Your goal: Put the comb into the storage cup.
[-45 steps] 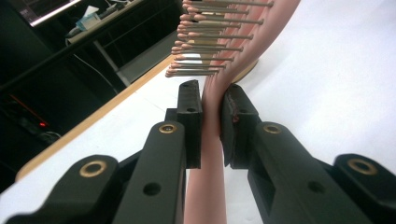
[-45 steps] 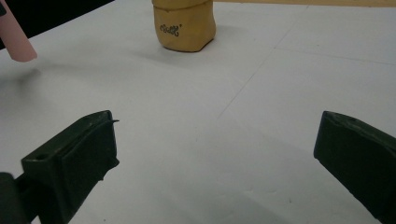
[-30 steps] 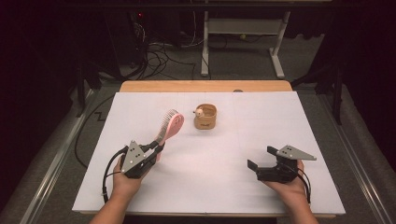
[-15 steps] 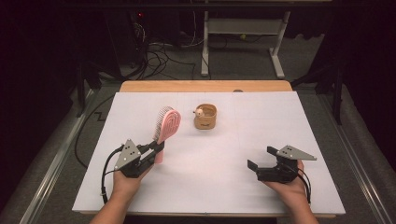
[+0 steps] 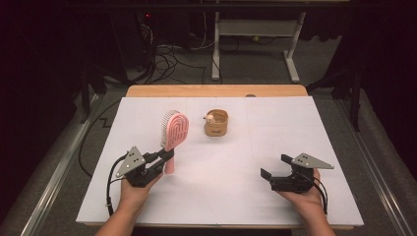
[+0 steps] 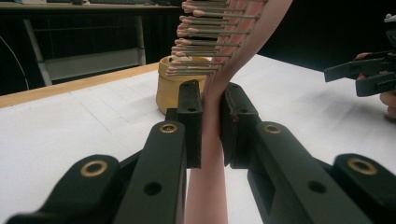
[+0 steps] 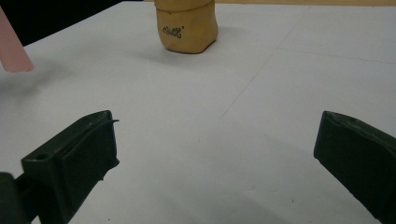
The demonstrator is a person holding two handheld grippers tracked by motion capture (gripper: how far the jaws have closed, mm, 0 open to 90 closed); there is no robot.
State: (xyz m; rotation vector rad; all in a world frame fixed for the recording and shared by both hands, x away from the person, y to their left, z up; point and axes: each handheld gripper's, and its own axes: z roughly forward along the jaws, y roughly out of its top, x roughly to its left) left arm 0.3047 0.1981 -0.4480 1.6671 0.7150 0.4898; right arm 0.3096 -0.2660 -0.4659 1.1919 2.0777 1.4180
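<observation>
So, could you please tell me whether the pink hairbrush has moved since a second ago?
Yes. The pink hairbrush, clamped in the left gripper, has swung from leaning toward the wooden cup to nearly upright, its head now farther left of the cup.

Clamped between the jaws of the left gripper (image 5: pixel 160 158): the handle of a hairbrush (image 5: pixel 173 133), head standing up above the jaws, handle end just over the table (image 5: pixel 236 206). Beyond that gripper and a little toward the right gripper (image 5: pixel 276 166), a small cup (image 5: pixel 217 123) standing on the table, well apart from both. Ahead of the right gripper, bare table, with the cup farther off and the hairbrush away to its left.
</observation>
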